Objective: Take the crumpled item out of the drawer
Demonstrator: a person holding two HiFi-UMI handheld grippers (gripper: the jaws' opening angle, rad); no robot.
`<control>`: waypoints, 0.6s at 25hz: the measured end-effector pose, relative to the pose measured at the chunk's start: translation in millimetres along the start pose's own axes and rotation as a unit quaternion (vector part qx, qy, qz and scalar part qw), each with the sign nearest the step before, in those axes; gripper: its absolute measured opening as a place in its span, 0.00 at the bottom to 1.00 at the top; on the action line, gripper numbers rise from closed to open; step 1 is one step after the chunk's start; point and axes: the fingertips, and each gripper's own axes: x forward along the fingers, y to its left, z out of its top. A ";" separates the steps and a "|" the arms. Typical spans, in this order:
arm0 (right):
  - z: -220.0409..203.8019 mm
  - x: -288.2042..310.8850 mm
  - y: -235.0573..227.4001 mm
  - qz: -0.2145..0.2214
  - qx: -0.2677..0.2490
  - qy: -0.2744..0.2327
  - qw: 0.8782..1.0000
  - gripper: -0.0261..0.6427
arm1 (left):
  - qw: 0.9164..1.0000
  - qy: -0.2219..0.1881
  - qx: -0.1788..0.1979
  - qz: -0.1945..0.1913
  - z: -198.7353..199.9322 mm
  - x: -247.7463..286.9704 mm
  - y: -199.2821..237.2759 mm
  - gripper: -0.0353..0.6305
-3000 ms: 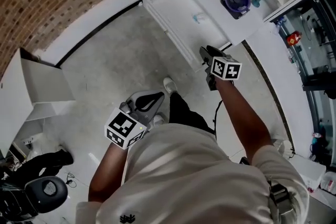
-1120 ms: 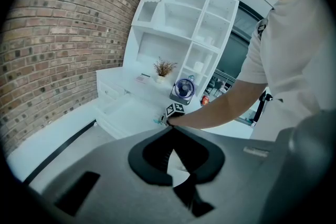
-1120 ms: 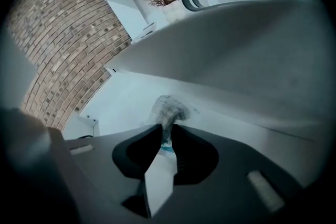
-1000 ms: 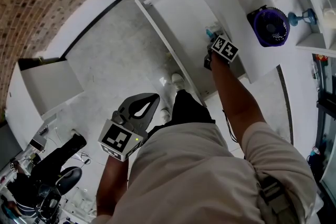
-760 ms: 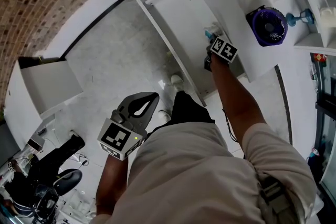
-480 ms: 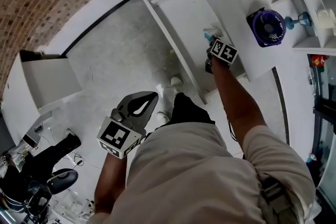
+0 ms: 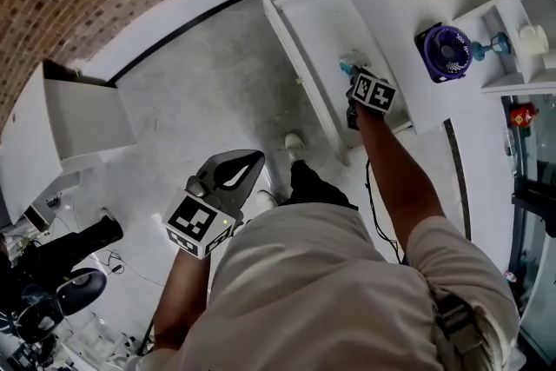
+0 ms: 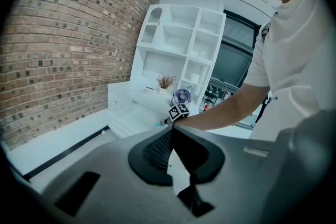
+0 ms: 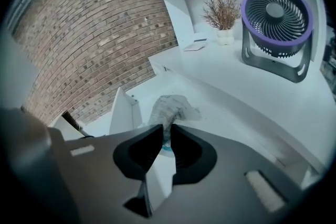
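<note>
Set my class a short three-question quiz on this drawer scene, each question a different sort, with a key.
1. Multiple choice: what is pinched in the jaws of the right gripper? A nothing; B the crumpled item; C a cup.
2. True or false: the left gripper is shut with nothing in it.
3. Fill in: the fan on the countertop has a ____ rim.
Key: 1 B, and its jaws have just been closing on it. 2 true. 3 purple.
</note>
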 end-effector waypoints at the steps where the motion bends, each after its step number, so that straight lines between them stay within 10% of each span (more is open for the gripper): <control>1: 0.8 -4.8 4.6 0.002 -0.006 -0.001 1.000 0.13 | 1.000 -0.003 0.000 0.000 -2.1 -4.8 -1.6 0.06; 15: 0.5 -90.4 81.6 0.067 -0.092 -0.024 0.993 0.13 | 0.999 -0.038 -0.003 0.000 -38.8 -72.2 -24.5 0.06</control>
